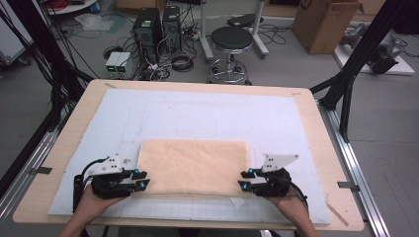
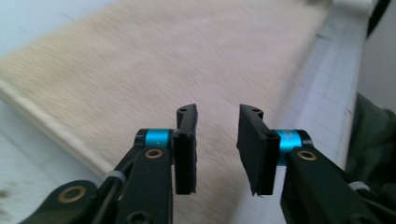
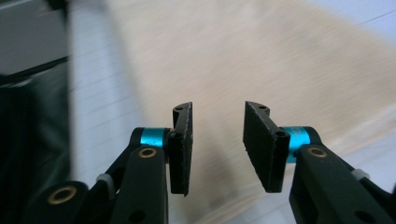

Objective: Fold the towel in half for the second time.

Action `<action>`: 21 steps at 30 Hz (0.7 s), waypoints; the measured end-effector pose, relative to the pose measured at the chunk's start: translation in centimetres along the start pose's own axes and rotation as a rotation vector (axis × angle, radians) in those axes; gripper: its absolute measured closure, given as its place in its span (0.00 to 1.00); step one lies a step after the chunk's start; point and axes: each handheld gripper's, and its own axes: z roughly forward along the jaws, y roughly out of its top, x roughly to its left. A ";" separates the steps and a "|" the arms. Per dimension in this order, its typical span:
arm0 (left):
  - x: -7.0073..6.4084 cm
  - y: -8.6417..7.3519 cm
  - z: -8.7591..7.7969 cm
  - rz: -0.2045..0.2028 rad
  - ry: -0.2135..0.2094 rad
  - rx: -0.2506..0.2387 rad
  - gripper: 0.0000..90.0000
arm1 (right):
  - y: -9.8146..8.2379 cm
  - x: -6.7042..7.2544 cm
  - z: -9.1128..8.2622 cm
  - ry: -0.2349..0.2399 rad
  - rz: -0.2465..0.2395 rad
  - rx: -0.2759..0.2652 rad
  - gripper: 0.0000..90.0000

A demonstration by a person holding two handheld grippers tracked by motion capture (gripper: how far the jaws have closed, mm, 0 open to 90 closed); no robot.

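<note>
A: Where does the folded towel lie?

B: Flat on the white mat, toward the near edge of the tabletop, roughly midway between its left and right edges. Peach colour, a tidy rectangle, long side running along the near edge.

A: Left gripper?

B: At the towel's near left corner, pointing inward along the near edge. In the left gripper view its jaws stand partly apart, nothing between them, towel cloth underneath.

A: Right gripper?

B: Mirror of it, at the near right corner. Jaws partly apart and bare in the right gripper view, over the towel's edge. Pads press on nothing.

A: Hands?

B: One behind each gripper, coming in from the near edge.
</note>
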 end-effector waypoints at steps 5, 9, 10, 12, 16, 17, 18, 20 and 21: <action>1.8 0.9 1.0 -0.016 0.075 -0.067 0.72 | 2.4 -2.9 0.9 -0.131 0.018 -0.037 0.68; 3.0 1.3 2.7 -0.016 0.160 -0.028 0.72 | 2.5 -5.1 2.8 -0.160 0.076 -0.038 0.68; 3.2 1.2 2.9 -0.025 0.168 -0.029 0.72 | 2.2 -5.7 3.4 -0.155 0.100 -0.035 0.68; 3.8 1.0 3.5 -0.042 0.188 0.002 0.72 | 1.8 -6.3 4.1 -0.155 0.127 -0.006 0.68; 4.4 0.5 4.2 -0.072 0.185 0.059 0.72 | 1.4 -6.8 4.5 -0.155 0.136 0.031 0.68; 4.3 0.4 4.2 -0.064 0.186 0.070 0.72 | 1.3 -6.7 4.4 -0.157 0.140 0.036 0.68; 4.2 0.4 4.3 -0.067 0.188 0.063 0.72 | 1.2 -6.7 4.4 -0.163 0.133 0.041 0.69; 4.2 0.2 4.4 -0.066 0.189 0.066 0.72 | 0.9 -6.7 4.5 -0.162 0.137 0.044 0.69; 4.3 0.2 4.3 -0.066 0.186 0.064 0.72 | 0.7 -6.7 4.5 -0.162 0.143 0.038 0.69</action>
